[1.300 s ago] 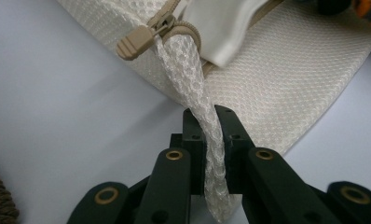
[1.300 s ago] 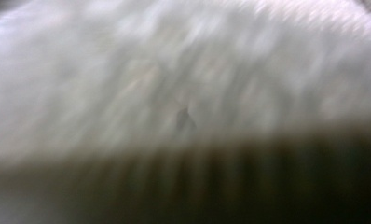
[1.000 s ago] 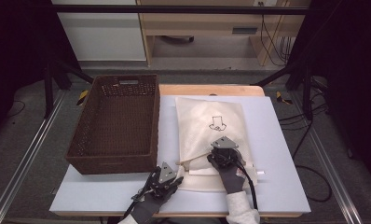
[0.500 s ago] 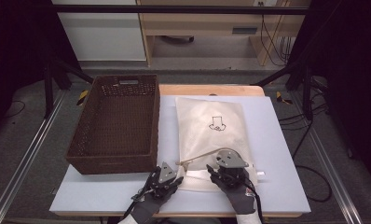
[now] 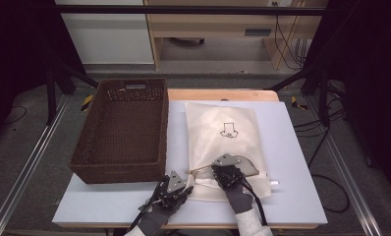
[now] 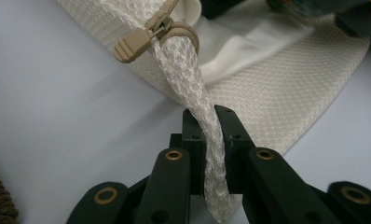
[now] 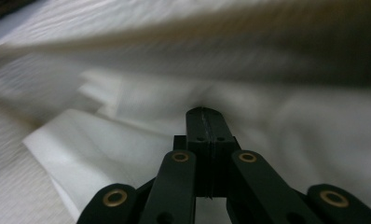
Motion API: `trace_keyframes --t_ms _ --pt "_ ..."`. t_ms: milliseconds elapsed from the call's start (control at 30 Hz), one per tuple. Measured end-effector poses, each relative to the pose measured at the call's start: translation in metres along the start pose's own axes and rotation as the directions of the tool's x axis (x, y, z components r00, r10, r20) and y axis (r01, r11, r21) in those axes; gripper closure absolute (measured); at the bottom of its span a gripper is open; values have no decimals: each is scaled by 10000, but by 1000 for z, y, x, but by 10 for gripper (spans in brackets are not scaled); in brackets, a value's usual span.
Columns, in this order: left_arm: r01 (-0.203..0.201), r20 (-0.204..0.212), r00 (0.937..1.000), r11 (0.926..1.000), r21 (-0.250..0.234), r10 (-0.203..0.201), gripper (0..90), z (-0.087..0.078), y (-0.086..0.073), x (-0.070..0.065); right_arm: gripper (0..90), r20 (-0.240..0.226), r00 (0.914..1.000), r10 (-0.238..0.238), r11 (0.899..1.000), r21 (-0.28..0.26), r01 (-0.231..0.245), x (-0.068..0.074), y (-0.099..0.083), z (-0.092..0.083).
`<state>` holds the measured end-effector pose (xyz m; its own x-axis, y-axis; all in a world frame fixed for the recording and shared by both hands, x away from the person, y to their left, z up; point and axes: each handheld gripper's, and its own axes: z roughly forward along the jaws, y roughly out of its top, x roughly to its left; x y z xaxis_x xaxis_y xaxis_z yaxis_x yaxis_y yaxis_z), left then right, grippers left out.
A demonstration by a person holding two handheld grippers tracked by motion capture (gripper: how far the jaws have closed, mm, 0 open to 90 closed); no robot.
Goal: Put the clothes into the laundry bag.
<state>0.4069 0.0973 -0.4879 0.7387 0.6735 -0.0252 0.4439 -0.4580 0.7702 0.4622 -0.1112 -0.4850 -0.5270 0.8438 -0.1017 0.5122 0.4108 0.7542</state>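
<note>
Item in hand: we list a cream-white mesh laundry bag (image 5: 223, 142), flat, rectangular, with a small black outline mark printed on its upper half. It lies on the pale grey table top (image 5: 292, 162), just right of the basket, its open near end towards the person.
Zip detail: in the left gripper view we note a beige zip puller (image 6: 132, 44) at the bag's corner, beside a twisted strip of the same mesh (image 6: 193, 88).
Left gripper: the left gripper (image 5: 176, 189) sits at the bag's near left corner. Its jaws are pressed onto the mesh strip, which runs between the pads and out beyond them.
Right gripper: the right gripper (image 5: 222, 173) rests at the bag's near edge, pointing into the opening. In its own view (image 7: 207, 119) the jaws have just been closing and now meet pad to pad, tips against a fold of white cloth (image 7: 127, 140) inside the bag; we cannot tell whether any cloth is caught between them.
Hands: both wear dark gloves with grey sleeves.
Adjacent stock: one dark brown woven rectangular basket (image 5: 122, 130), on the left of the table, touching or nearly touching the bag's long edge.
Backdrop: a light wooden bench (image 5: 218, 24) beyond the table.
</note>
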Motion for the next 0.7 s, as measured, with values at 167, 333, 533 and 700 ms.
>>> trace_keyframes --t_ms 167,333,533,700 --pt "11 7 10000 10000 -7 -11 819 0 0 0 900 662 9975 232 9997 25 -235 -12 15 19" --pt "15 7 10000 10000 -4 -15 822 0 0 0 900 1864 9824 -107 9993 -325 171 -20 19 31" --pt "23 24 10000 10000 -5 -23 821 0 0 0 842 1479 9890 76 9997 -221 -44 -23 19 26" --pt "41 32 10000 10000 -9 -41 821 0 0 1 663 439 9986 -305 9984 -460 325 -16 15 0"
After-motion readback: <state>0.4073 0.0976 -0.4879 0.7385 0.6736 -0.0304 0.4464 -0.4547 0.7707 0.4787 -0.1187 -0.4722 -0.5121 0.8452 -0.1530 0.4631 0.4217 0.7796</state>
